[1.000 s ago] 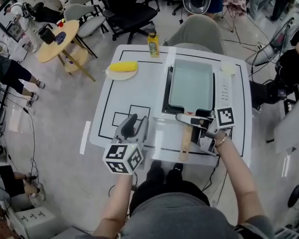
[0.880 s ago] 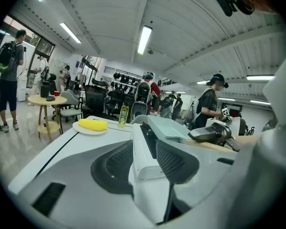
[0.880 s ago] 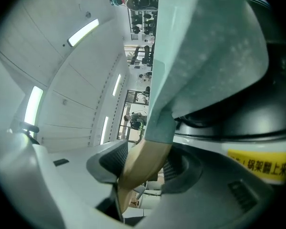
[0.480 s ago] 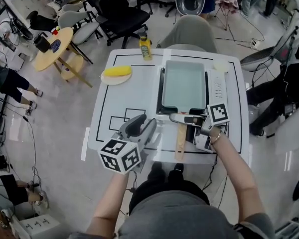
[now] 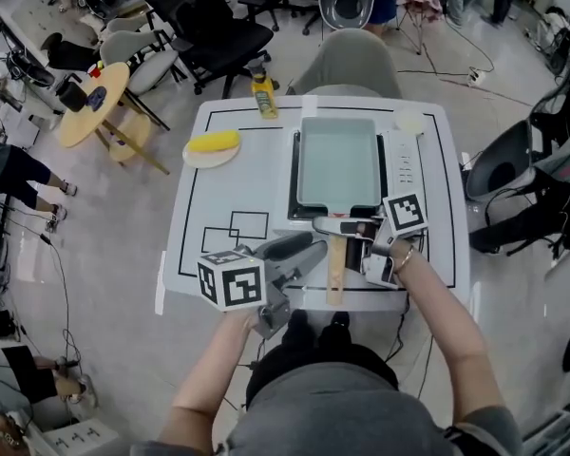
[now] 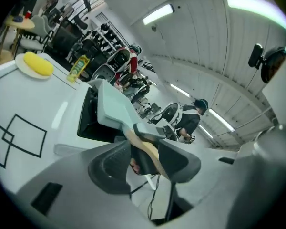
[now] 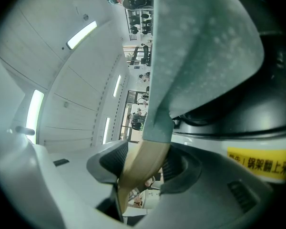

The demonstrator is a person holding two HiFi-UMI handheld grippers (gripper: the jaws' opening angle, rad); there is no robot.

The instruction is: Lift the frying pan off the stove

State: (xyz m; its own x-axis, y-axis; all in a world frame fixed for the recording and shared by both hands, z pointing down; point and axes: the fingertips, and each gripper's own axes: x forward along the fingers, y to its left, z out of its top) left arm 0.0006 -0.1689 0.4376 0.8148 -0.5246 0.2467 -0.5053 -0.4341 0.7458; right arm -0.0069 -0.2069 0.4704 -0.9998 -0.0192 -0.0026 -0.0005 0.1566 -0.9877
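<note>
Right gripper (image 7: 144,168) — jaws just closing — grips the frying pan (image 5: 337,155) handle (image 5: 334,274).

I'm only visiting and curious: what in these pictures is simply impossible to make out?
- Head view: the label on the bottle is too small to read.
- Head view: the yellow food on the plate is too small to identify.
- Head view: most of the stove top is hidden under the frying pan.
- Right gripper view: the print on the yellow sticker is cut off by the picture's right edge.
</note>
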